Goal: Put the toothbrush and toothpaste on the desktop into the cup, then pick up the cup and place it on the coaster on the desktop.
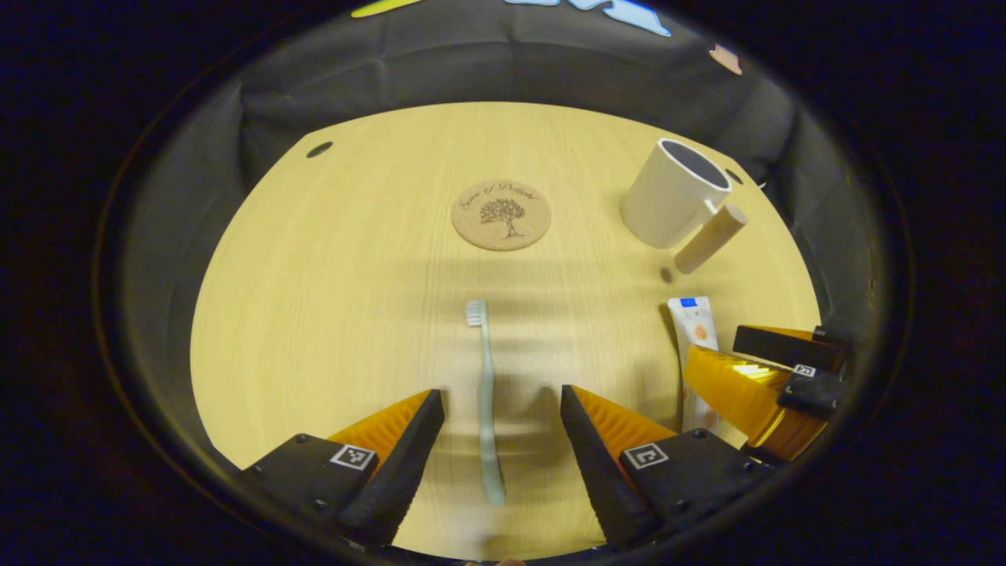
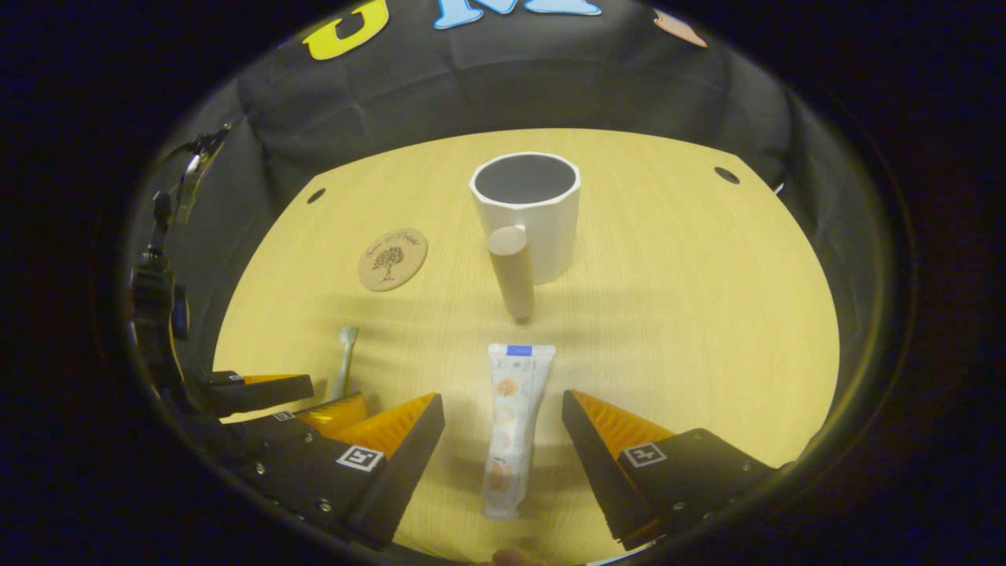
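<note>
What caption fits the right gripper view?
Open right gripper straddling the toothpaste tube lying flat, white cup beyond.

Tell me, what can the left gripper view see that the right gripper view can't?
Left gripper view: the whole toothbrush, lying flat between the open fingers of the left hand-held gripper; the toothpaste is partly covered by the right hand-held gripper. Right gripper view: the whole toothpaste between that gripper's open fingers, with just the toothbrush's head end peeking past the left one. Both: the empty cup, the coaster and the wooden table.
</note>
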A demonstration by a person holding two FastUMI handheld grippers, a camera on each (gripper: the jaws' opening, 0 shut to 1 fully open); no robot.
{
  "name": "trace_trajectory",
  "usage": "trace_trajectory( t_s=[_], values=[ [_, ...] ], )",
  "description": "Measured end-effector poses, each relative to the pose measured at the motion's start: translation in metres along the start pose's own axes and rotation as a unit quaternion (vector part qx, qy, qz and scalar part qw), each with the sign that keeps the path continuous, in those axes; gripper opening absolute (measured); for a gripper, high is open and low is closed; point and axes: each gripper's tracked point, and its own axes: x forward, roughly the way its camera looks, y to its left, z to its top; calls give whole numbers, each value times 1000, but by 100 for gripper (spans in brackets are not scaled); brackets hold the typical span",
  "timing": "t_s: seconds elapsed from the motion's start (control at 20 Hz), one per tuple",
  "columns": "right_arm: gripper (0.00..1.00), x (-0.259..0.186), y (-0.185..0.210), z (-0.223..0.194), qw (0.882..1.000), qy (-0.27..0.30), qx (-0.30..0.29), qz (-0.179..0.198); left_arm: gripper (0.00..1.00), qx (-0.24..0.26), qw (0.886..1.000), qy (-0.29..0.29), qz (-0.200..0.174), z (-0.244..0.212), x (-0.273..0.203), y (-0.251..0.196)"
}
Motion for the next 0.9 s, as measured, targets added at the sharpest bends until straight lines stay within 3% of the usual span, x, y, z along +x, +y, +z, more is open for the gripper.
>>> trace_trajectory(
  t_s=[0.25,0.4,0.5,0.65,0.7,0.75,0.8,0.85,0.9],
  values=[
    [95,11,0,-6,1000,20,2,5,99,-11,1000,27,-7,-13,7,-7],
    [95,17,2,-8,1000,24,0,10,98,10,999,30,12,-16,9,-1],
    [92,22,2,-10,1000,29,-4,7,95,18,999,31,11,-15,10,-2],
    [92,28,-2,-17,999,37,-11,-5,83,22,999,27,11,-12,11,-1],
    [80,28,-3,-18,999,38,-15,-9,80,22,999,26,11,-12,11,-1],
    [82,28,-4,-20,999,40,-20,-11,73,23,999,26,11,-11,12,-2],
    [76,28,-6,-21,999,42,-23,-16,73,26,999,25,9,-11,12,-1],
    [71,27,-11,-21,998,43,-26,-23,62,18,1000,19,13,-9,13,1],
    [57,27,-13,-22,998,47,-25,-26,51,13,1000,18,13,-8,11,0]
  ],
)
